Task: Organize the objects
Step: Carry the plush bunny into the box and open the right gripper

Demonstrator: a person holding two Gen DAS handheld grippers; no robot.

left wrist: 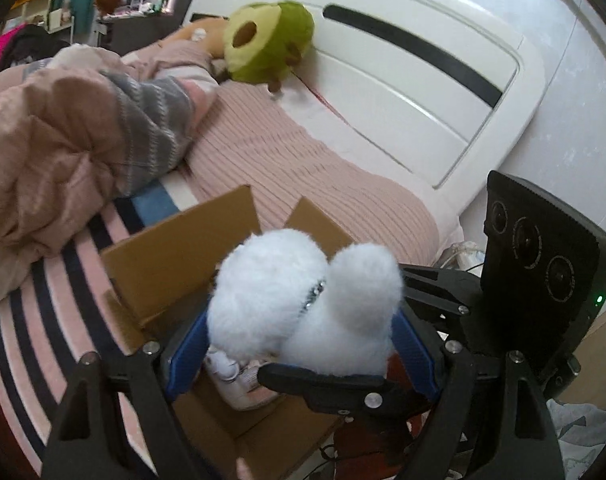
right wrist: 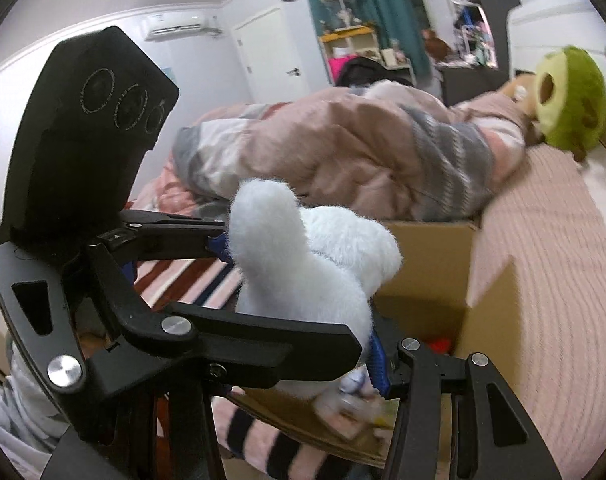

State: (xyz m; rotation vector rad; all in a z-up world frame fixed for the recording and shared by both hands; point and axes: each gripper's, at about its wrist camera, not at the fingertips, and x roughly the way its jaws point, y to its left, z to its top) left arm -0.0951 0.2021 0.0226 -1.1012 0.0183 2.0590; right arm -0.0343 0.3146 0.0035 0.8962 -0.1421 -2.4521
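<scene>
- the left wrist view looks forward and down along the left gripper [left wrist: 299, 344], very near a white plush toy [left wrist: 303, 300] between its fingers, with an open cardboard box [left wrist: 175, 256] just beyond and below.
- ahead of that gripper this view faces the white headboard [left wrist: 415, 92] and, far ahead, an avocado plush [left wrist: 267, 42].
- the right wrist view looks forward along the right gripper [right wrist: 379, 360], more level, across the bed toward the far wall and door [right wrist: 271, 52].
- the left gripper crosses this view close in, from the left.
- both views share the white plush toy [right wrist: 303, 268], the cardboard box [right wrist: 431, 264], the rumpled duvet [right wrist: 343, 152] and the avocado plush [right wrist: 571, 100].
- each view shows the other gripper's camera block; the right view's lower edge is blurred, perhaps from motion.
</scene>
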